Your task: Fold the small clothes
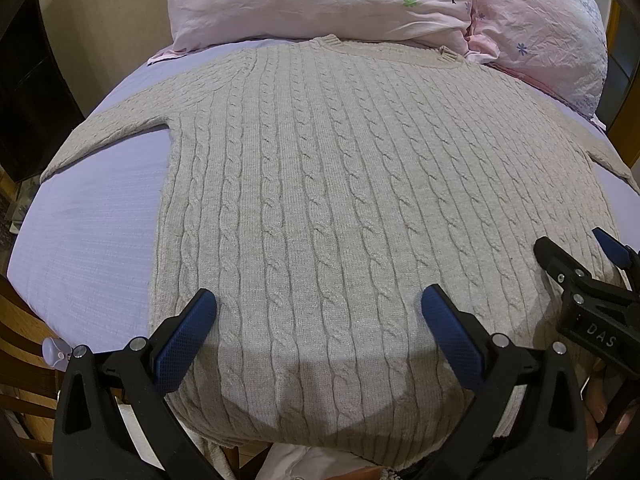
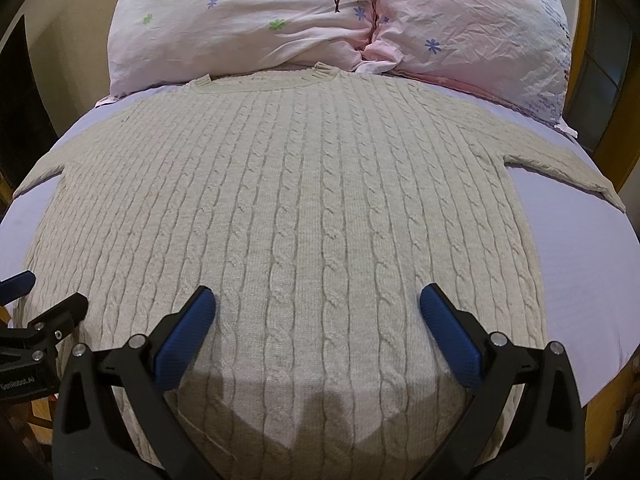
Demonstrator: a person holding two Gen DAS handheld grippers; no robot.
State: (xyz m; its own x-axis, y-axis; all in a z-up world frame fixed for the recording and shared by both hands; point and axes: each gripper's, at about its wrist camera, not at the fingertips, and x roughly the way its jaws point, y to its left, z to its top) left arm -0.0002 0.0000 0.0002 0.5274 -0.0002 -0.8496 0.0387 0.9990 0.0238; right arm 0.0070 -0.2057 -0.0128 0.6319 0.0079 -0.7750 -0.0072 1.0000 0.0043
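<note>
A beige cable-knit sweater (image 1: 320,184) lies flat on the lilac bed sheet (image 1: 88,232), collar toward the pillows, both sleeves spread out to the sides; it also shows in the right wrist view (image 2: 304,208). My left gripper (image 1: 318,300) is open and empty, hovering over the sweater's lower left part near the hem. My right gripper (image 2: 318,298) is open and empty over the lower right part. The right gripper shows at the right edge of the left wrist view (image 1: 576,252); the left gripper shows at the left edge of the right wrist view (image 2: 40,296).
Two pink flowered pillows (image 1: 320,0) (image 2: 472,36) lie at the head of the bed behind the collar. A wooden bed frame (image 1: 24,352) runs along the near left edge. Bare sheet (image 2: 580,288) lies right of the sweater. A dark cabinet (image 1: 28,92) stands far left.
</note>
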